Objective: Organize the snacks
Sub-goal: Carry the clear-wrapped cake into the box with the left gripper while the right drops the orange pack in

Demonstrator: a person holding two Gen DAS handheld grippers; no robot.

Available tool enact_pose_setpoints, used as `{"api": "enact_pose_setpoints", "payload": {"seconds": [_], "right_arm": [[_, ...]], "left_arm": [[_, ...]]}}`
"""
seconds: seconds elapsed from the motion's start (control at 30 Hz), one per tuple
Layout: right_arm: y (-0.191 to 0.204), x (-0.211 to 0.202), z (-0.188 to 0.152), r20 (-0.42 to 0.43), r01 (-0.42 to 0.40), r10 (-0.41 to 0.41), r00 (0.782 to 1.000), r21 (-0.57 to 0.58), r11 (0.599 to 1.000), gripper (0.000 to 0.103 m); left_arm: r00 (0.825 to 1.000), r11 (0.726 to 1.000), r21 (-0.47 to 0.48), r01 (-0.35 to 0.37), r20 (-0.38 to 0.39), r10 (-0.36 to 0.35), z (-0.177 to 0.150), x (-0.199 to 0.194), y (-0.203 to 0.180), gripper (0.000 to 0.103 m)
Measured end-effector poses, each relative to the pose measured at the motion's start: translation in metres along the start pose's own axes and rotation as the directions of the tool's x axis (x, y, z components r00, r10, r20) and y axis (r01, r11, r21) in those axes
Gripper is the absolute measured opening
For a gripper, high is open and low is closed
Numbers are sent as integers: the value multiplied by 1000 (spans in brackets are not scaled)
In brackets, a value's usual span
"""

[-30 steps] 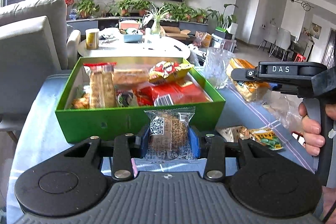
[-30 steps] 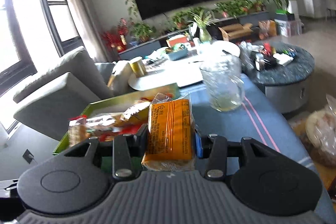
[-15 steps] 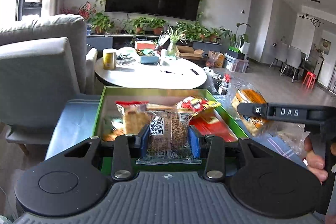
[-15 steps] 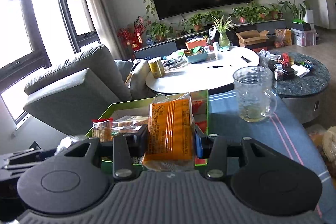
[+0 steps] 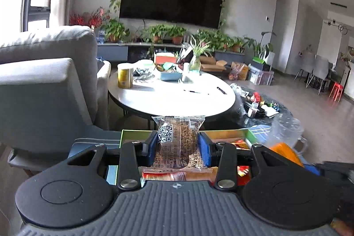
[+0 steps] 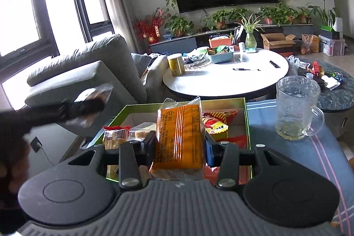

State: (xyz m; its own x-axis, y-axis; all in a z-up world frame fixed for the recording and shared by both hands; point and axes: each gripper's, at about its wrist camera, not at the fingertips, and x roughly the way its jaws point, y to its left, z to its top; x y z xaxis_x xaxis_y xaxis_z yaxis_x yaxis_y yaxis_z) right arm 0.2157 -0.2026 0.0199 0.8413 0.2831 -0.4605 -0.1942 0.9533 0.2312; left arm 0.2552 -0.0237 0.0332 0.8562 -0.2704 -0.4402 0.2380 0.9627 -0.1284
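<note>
My left gripper (image 5: 178, 143) is shut on a clear-wrapped brown cake packet (image 5: 178, 145) with a QR code, held over the green box (image 5: 132, 133). My right gripper (image 6: 179, 143) is shut on an orange snack packet (image 6: 179, 136), held above the near part of the same green box (image 6: 247, 123). Inside the box lie a red-and-yellow chip bag (image 6: 216, 123), clear-wrapped pastries (image 6: 116, 136) and red packets (image 6: 239, 138). In the right wrist view the left gripper (image 6: 88, 103) shows blurred at the left, over the box's left side.
A glass mug (image 6: 296, 107) stands on the blue tablecloth (image 6: 298, 154) right of the box. Beyond are a grey armchair (image 5: 44, 85), a white round table (image 5: 172, 98) with a yellow can (image 6: 176, 64), and a dark low table (image 6: 336, 94).
Both grippers have moved forward over the green box with their packets. The left one rose and advanced most, so the box now sits low under its fingers.
</note>
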Motion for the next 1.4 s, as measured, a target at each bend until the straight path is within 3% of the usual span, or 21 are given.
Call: {"api": "enact_pose_setpoints", "payload": {"seconds": [0.3, 0.4, 0.57, 0.77, 0.97, 1.4], "right_arm": [[-1, 13, -1, -5, 28, -28, 1000, -26, 999, 64], [3, 17, -2, -8, 26, -27, 1000, -41, 999, 64], [10, 21, -1, -14, 13, -14, 1000, -60, 998, 64], [17, 25, 0, -21, 8, -9, 1000, -61, 998, 64], [21, 34, 6, -45, 8, -10, 999, -43, 999, 64], [48, 80, 31, -112, -22, 12, 994, -84, 996, 64]], "left_arm": [[992, 997, 33, -64, -106, 67, -5, 67, 15, 37], [992, 996, 27, -79, -99, 82, -9, 68, 22, 53], [995, 996, 12, -90, -43, 91, -8, 46, 31, 57], [995, 991, -88, -103, 8, 104, -21, 10, 50, 66], [987, 983, -100, -157, 21, 159, -50, -19, 59, 66], [991, 987, -96, -131, 6, 132, -81, -36, 56, 66]]}}
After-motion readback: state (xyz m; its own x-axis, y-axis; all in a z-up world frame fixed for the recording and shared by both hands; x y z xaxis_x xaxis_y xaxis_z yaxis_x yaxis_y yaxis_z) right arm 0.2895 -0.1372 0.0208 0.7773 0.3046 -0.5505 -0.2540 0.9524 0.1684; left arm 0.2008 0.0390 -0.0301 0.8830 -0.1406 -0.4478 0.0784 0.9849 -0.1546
